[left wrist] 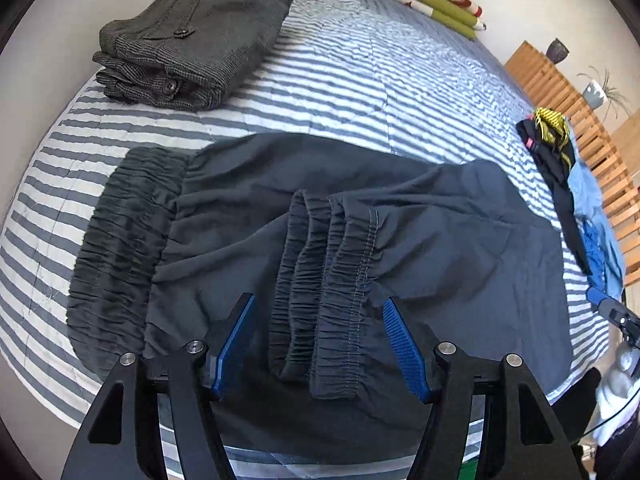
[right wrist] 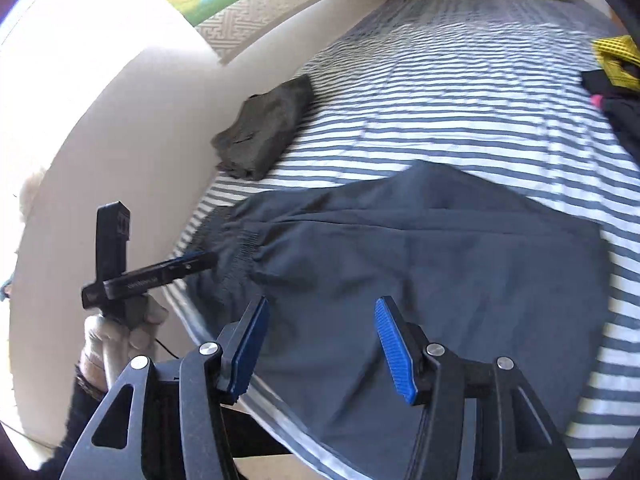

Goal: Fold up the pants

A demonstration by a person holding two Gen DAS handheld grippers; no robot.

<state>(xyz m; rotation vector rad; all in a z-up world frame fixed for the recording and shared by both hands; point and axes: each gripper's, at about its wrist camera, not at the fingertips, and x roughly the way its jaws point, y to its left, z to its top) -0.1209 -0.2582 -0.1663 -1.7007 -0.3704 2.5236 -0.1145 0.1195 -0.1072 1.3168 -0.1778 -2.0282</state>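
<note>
The dark blue pants lie folded over on the striped bed, and everything else sits around them. Their gathered leg cuffs rest on top of the pants, with the elastic waistband at the pants' left end. The left gripper hangs just above the cuffs, its jaws spread wide to either side of them, the blue pads clear of the cloth. The right gripper is over the near part of the pants, jaws wide with nothing held. Beyond the pants' waistband end lies a folded grey garment; past their other end, a heap of clothes.
</note>
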